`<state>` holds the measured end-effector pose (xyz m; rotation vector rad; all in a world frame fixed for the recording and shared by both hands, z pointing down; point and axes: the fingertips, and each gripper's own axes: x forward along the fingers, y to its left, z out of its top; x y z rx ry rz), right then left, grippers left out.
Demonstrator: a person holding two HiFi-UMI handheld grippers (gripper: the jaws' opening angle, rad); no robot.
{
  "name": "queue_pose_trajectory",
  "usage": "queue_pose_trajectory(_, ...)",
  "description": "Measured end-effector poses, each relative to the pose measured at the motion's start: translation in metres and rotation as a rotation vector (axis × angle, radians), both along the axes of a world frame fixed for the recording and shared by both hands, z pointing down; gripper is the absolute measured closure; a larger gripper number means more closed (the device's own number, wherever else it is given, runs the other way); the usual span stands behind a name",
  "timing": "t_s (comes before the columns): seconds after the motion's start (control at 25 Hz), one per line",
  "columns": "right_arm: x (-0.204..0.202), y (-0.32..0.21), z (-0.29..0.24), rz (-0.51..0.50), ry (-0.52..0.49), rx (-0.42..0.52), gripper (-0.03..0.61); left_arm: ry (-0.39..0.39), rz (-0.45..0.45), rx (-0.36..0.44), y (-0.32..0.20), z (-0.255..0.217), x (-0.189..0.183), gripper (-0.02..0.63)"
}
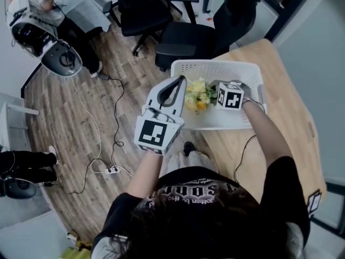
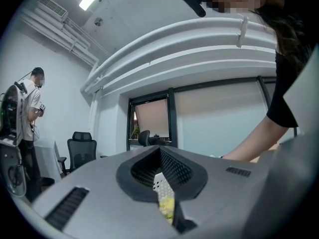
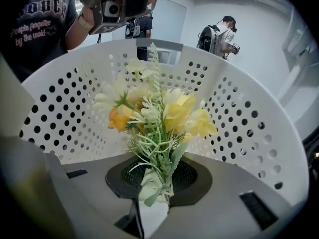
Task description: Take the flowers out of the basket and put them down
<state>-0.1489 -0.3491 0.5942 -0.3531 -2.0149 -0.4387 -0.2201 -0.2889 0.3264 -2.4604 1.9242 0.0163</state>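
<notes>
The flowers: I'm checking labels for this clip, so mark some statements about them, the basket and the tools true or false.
1. The right tool grips the flowers by their stems. True.
2. The flowers are red. False: they are yellow and white, with green leaves.
3. The basket is white with holes in its walls. True.
4. The basket stands on the floor. False: it stands on the wooden table.
5. The left tool holds flowers too. False: its jaws are together with nothing held.

We're in an office-style lab: black swivel chairs (image 1: 141, 8) on plank floor (image 1: 64, 117), cables (image 1: 116, 124) trailing to a power strip (image 1: 111, 170), a wooden bench (image 1: 288, 117), tall windows (image 2: 219, 118).
</notes>
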Motion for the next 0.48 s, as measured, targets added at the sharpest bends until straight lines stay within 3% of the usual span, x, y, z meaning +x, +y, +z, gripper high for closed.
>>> queue_pose_trajectory(0.48,-0.002,-0.003,-0.078,0.050,-0.101,0.094,0.463,-0.010,0.007,0.049,0.017,-0.017,0.005,0.618)
